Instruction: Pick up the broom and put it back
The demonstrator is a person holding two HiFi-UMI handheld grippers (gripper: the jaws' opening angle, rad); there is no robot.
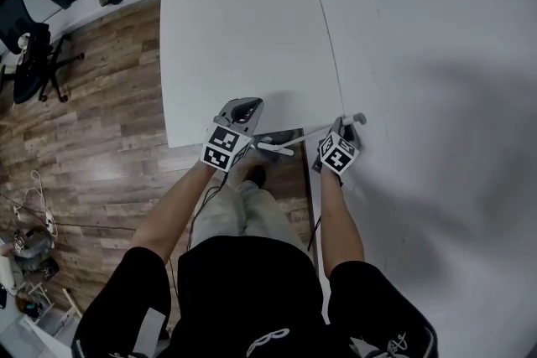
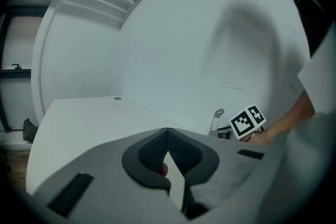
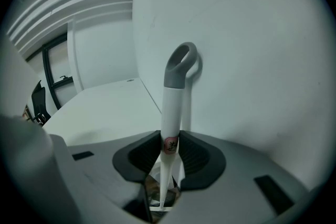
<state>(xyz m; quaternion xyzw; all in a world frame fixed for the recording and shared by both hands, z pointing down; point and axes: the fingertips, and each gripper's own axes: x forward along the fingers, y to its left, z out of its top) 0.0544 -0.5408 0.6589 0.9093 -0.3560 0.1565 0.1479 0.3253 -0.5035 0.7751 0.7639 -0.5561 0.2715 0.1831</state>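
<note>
Right claw clamped on the broom handle.
Handle stands upright close by the wall, beside the white surface; left claw closed, empty.

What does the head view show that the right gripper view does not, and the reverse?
Head view only: the person's arms and black shirt. Right gripper view only: the red sticker on the broom, where the right tongs grip it. Both: the broom, the white table, the wall.
</note>
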